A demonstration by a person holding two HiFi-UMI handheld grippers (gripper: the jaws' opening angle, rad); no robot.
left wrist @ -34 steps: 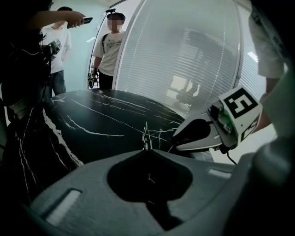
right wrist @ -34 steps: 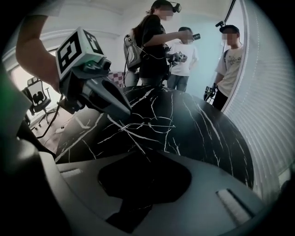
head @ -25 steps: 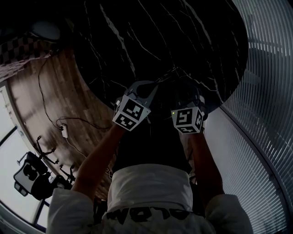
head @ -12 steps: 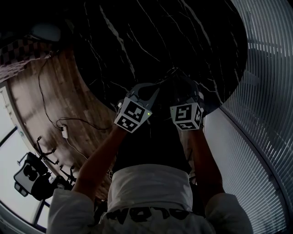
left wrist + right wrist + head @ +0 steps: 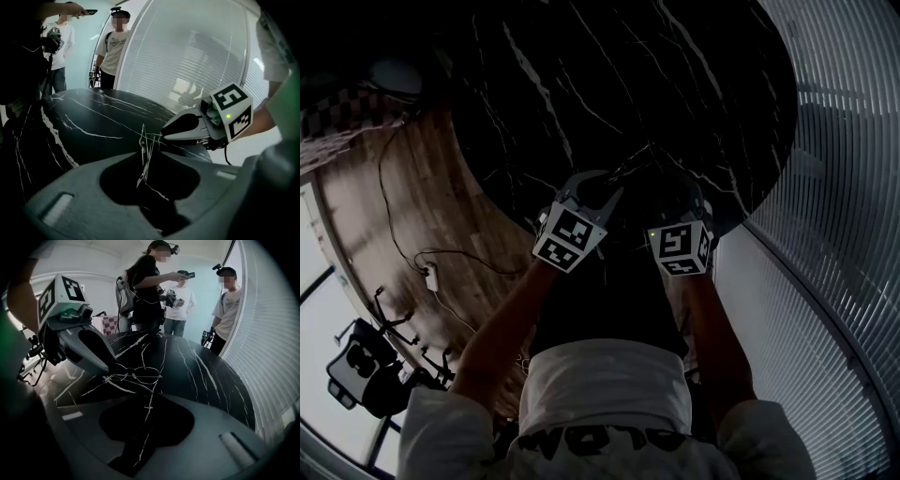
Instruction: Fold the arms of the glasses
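Near edge of the round black table, white veins across its top: both grippers meet over this spot, with the glasses between them.

Glasses: thin wire frame, both lenses side by side as seen in the right gripper view. They sit low over the table top by the rim; cannot tell whether they touch it.

Left gripper: comes in from the left, tip on the left end of the frame. Its own view looks along the frame edge-on, with a thin wire running between the jaw tips and back into the opening behind them. Jaws pinched on the glasses.

Right gripper: comes in from the right, tips drawn to a point. A fine wire runs sideways from the frame to that point, so it looks clamped on one arm of the glasses. That arm stands out from the frame, not folded flat.

Head view: forearms reach down to both grippers, white shirt below.

Around: wood floor left of the table with a loose cable; slatted blinds to the right. Three people stand beyond the far side of the table.
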